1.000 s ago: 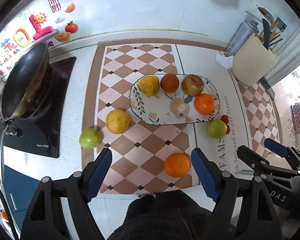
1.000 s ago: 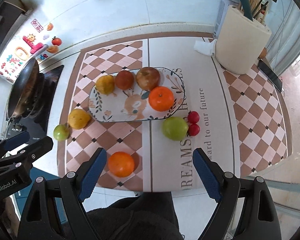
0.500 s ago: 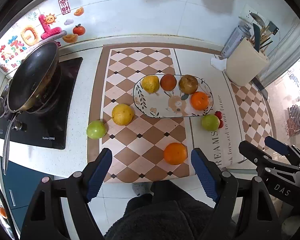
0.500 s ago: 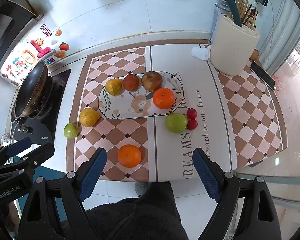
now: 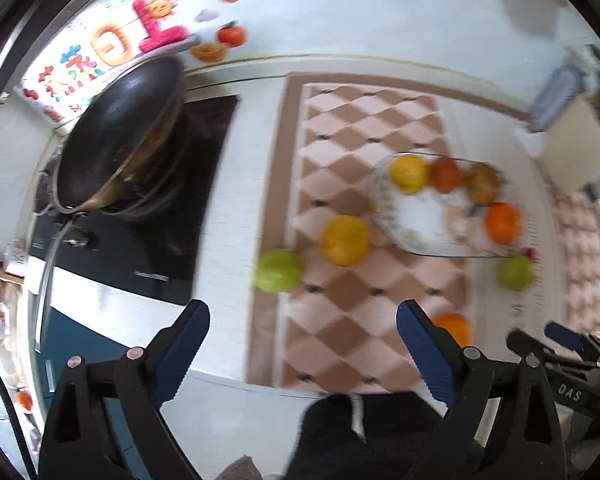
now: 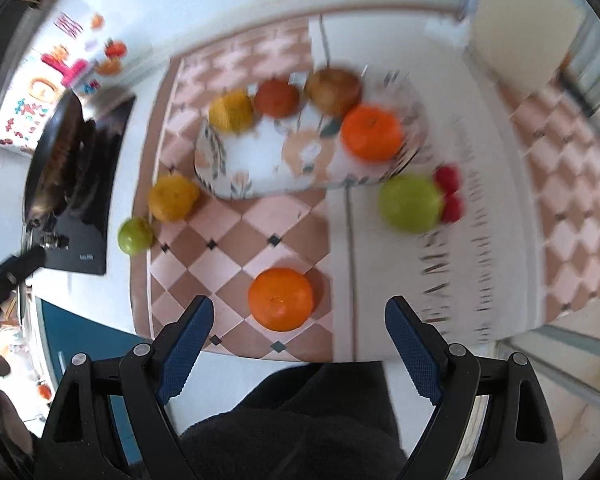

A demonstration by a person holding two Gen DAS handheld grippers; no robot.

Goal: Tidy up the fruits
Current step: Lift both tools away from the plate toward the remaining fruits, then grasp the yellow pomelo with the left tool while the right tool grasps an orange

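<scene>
A patterned oval plate [image 6: 260, 168] on a checkered mat holds a yellow citrus [image 6: 231, 111], a red fruit [image 6: 277, 98], a brown fruit [image 6: 332, 86] and an orange [image 6: 372, 133]. Loose on the mat lie an orange [image 6: 281, 299], a yellow citrus [image 6: 173, 197], a green apple [image 6: 410, 203] and two red cherries [image 6: 450, 196]; a small green apple [image 6: 135, 235] lies just off it. My right gripper [image 6: 299, 334] is open and empty, above the loose orange. My left gripper [image 5: 303, 340] is open and empty, near the small green apple [image 5: 278, 271] and yellow citrus [image 5: 345, 240].
A black wok [image 5: 120, 136] sits on a dark cooktop [image 5: 196, 184] at the left. A cream utensil holder [image 6: 520, 28] stands at the back right. Colourful stickers [image 5: 112, 44] cover the back wall. The counter's front edge runs just below the mat.
Both grippers have dropped closer to the counter. The left view has swung left toward the wok and small green apple. The right gripper has closed in on the loose orange. No fruit moved.
</scene>
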